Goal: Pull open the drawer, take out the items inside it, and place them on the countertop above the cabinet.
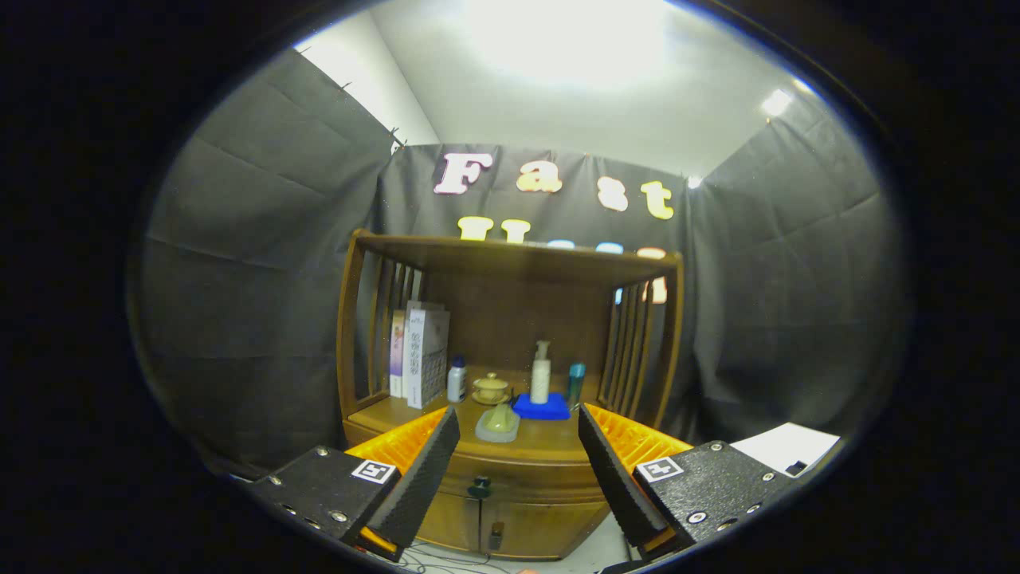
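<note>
Hovering in front of the cabinet (510,510) with the tongs (518,470) spread wide and holding nothing — the drawer (518,477) is shut, so nothing of the task is done yet by the look of it. The drawer front runs crosswise, its long axis side to side, right under the tabletop (542,442) edge. The thing that matters is its small dark knob (480,484): it sits just ahead of the tongs, between the two fingers (422,470) but a bit nearer the left one, and low. So I'd guess the next move is straight forward and slightly down-left, close on the knob, then pull back toward the camera. Up top there's already stuff — a pump bottle (540,372) on a blue pad (542,407), a lidded cup (491,387), some boxes (422,355) — so the landing space looks kinda tight.
</note>
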`<state>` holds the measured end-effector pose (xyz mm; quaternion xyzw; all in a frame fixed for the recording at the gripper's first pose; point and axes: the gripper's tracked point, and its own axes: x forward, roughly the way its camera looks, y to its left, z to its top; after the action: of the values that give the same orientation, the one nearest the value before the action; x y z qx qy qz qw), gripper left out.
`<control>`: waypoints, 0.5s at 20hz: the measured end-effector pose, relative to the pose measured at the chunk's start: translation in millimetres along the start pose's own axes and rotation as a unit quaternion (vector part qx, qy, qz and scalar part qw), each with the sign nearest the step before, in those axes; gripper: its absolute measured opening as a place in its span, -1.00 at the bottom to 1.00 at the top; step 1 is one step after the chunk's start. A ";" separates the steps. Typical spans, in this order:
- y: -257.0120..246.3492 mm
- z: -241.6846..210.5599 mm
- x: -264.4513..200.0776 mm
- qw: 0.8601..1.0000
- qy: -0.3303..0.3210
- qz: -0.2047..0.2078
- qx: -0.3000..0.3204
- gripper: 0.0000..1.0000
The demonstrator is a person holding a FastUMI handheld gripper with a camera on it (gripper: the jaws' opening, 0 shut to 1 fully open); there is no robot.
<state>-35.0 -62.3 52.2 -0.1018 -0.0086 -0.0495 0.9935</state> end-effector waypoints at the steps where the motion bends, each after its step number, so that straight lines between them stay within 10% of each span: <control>1: -4.5 5.7 -1.2 1.000 -0.004 -0.009 -0.015 0.87; 10: -1.8 11.1 -14.1 1.000 0.000 -0.013 0.007 0.88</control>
<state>-49.4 -60.4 63.1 -0.0949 -0.0105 -0.0623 0.9935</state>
